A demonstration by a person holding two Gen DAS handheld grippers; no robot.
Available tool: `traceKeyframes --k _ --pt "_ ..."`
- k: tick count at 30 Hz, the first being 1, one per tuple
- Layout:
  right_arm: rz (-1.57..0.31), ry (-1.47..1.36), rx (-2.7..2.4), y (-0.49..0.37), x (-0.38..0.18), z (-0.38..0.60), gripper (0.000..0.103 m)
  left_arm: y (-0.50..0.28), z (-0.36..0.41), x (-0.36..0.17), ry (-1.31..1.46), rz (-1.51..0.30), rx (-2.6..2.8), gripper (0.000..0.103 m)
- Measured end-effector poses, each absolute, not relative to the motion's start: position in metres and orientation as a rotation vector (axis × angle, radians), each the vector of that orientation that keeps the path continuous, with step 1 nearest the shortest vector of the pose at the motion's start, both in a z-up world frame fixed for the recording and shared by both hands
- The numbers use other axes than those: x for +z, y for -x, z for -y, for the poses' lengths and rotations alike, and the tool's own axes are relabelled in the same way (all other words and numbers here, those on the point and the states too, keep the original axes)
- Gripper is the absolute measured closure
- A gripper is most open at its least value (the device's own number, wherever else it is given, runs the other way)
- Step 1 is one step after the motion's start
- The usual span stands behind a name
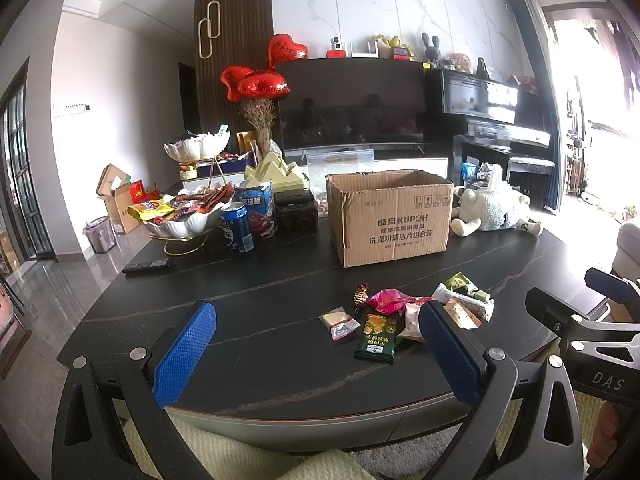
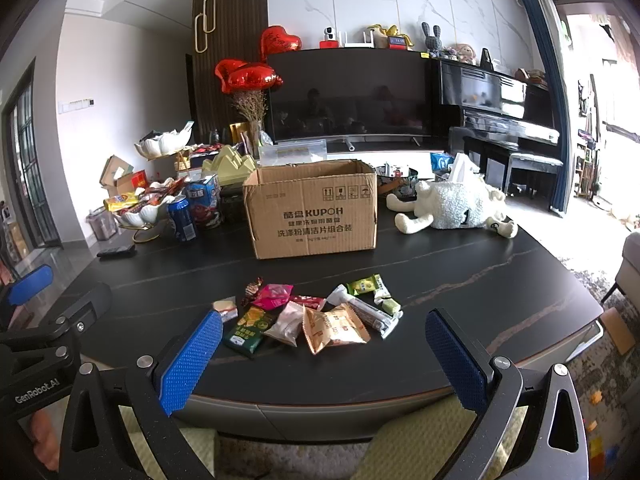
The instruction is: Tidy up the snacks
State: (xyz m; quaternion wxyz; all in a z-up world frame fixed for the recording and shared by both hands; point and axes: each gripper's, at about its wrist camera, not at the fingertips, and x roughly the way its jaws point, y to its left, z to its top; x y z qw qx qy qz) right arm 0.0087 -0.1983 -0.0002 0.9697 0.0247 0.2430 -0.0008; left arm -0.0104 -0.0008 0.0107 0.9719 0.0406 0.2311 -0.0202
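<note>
Both the left hand-held gripper and the right hand-held gripper hover released and empty above the near edge of the dark stone worktop. A loose cluster of small wrapped snack packets lies on the worktop, near the front of the open brown cardboard box.

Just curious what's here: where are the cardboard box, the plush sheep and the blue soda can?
cardboard box (image 2: 316, 216): right wrist view, printed front.
plush sheep (image 2: 452, 204): right wrist view, woolly body.
blue soda can (image 1: 238, 230): left wrist view, side.
</note>
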Motion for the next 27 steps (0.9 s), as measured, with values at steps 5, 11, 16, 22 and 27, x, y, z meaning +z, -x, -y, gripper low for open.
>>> traceKeyframes --k 5,11,16,22,27 --pt "-0.490 -0.051 0.000 -0.0081 0.0003 0.1984 0.001 0.0105 0.0009 0.0103 -0.083 -0.466 -0.041 0.000" --pt "-0.489 -0.050 -0.001 -0.0079 0.0008 0.1985 0.001 0.0107 0.0011 0.0101 -0.082 -0.466 -0.040 0.000" --pt "-0.489 -0.050 -0.001 -0.0084 -0.0009 0.1985 0.001 0.0109 0.0012 0.0098 -0.082 -0.465 -0.040 0.000" --pt "-0.490 -0.049 -0.001 -0.0082 -0.0002 0.1986 0.001 0.0110 0.0013 0.0097 -0.083 -0.465 -0.041 0.000" --pt "-0.492 -0.052 0.002 -0.0059 0.0051 0.1987 0.001 0.0121 0.0009 0.0115 -0.084 -0.463 -0.043 0.000"
